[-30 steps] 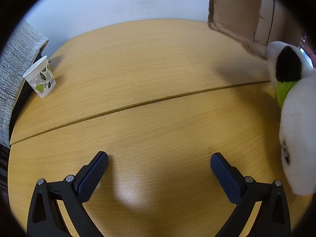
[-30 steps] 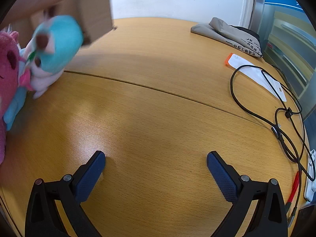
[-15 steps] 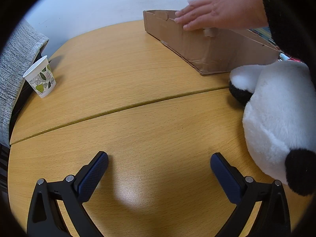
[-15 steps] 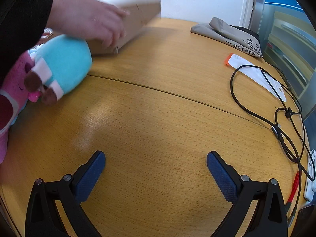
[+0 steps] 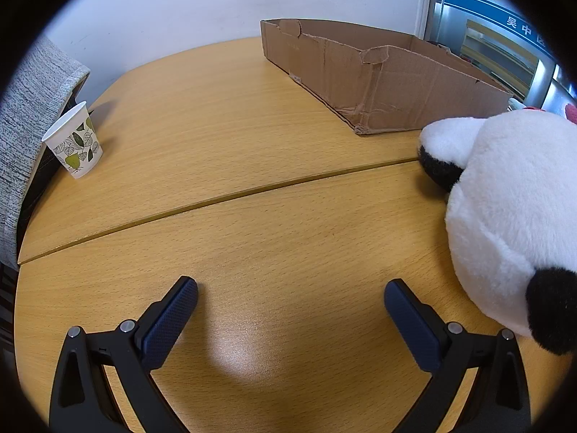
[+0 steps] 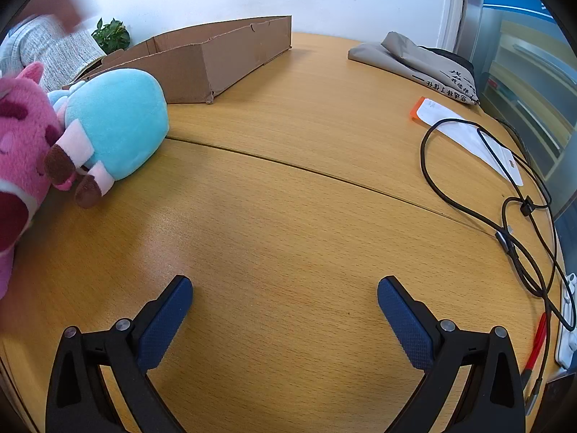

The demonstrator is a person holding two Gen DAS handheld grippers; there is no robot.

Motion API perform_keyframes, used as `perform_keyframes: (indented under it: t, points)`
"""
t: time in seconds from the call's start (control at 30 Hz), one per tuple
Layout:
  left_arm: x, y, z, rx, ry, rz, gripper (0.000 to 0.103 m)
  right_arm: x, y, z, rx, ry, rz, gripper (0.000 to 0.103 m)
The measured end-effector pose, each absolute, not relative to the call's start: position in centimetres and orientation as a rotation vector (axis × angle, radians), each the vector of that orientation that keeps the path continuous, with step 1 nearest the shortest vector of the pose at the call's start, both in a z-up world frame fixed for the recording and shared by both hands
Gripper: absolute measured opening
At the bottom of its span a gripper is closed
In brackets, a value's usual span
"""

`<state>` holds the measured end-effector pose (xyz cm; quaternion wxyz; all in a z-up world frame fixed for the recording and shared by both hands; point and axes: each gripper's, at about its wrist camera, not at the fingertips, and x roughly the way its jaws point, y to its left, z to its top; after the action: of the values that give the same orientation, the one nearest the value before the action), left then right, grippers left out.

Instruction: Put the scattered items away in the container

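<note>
The left gripper (image 5: 290, 301) and right gripper (image 6: 285, 297) are hovering over the desk (image 5: 252, 144), jaws spread and empty. A panda toy (image 5: 512, 216) is lying at three o'clock of the left jaws; the teal toy (image 6: 119, 122) and pink toy (image 6: 21, 144) are lying at ten o'clock of the right jaws, with the cardboard box (image 6: 223, 57) sitting beyond at eleven.

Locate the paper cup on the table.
In the left wrist view, the paper cup stands upright at the table's far left edge, beside the grey fabric.
</note>
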<state>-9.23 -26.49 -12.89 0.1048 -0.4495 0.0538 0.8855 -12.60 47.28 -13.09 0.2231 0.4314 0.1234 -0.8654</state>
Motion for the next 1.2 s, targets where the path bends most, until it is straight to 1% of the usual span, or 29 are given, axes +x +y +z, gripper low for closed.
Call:
perform_keyframes:
  t: [1.2]
  points:
    - [-9.27,-26.43,-12.82,-1.325,0.158,2.611,0.103,-13.11,46.97,-13.09,1.182,0.352,-2.373,0.103]
